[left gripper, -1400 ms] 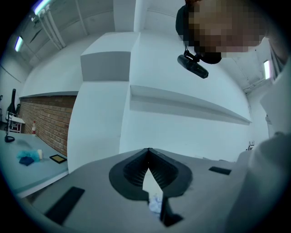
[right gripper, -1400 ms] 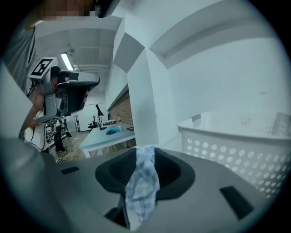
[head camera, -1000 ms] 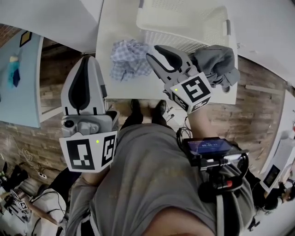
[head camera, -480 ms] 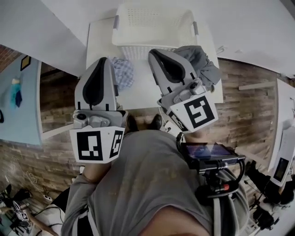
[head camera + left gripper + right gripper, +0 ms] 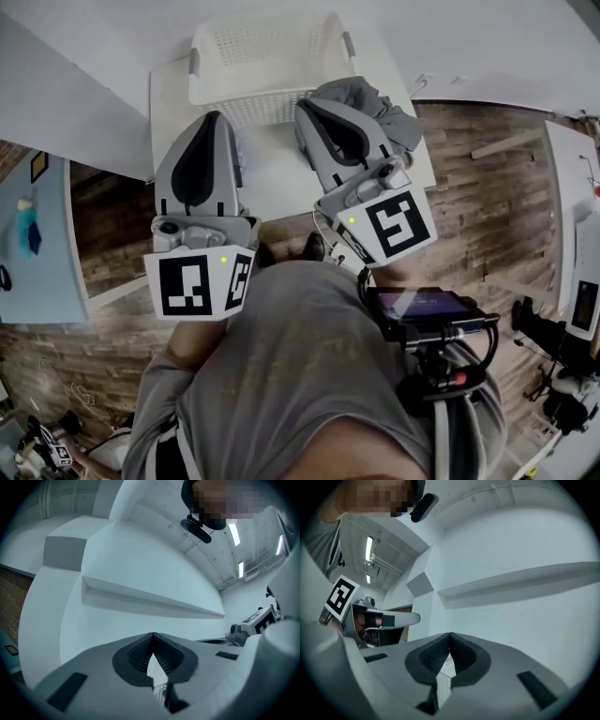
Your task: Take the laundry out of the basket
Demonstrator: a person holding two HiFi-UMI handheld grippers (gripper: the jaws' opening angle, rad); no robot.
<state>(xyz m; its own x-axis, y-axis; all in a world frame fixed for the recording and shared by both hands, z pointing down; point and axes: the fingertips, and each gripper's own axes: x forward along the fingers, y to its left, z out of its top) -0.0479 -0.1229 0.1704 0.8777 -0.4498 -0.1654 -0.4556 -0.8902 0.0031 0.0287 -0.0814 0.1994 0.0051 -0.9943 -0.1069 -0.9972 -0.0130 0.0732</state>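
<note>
White table (image 5: 171, 103) bears the basket (image 5: 258, 108) — grey garment (image 5: 389, 117) at its right corner. Right gripper (image 5: 303, 109), open a second ago, is clenched empty — left gripper (image 5: 214, 115) too.

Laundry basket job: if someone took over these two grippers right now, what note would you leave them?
Left gripper: shut, empty, pointing at the wall.
Right gripper: shut, empty, pointing at the wall too.
Things: white basket stands at the far side of the table; a grey garment lies on the table by the basket's right end.
Done: what shows of the basket's inside is bare.
Left: probably nothing; check the part of the basket that the grippers hide.
</note>
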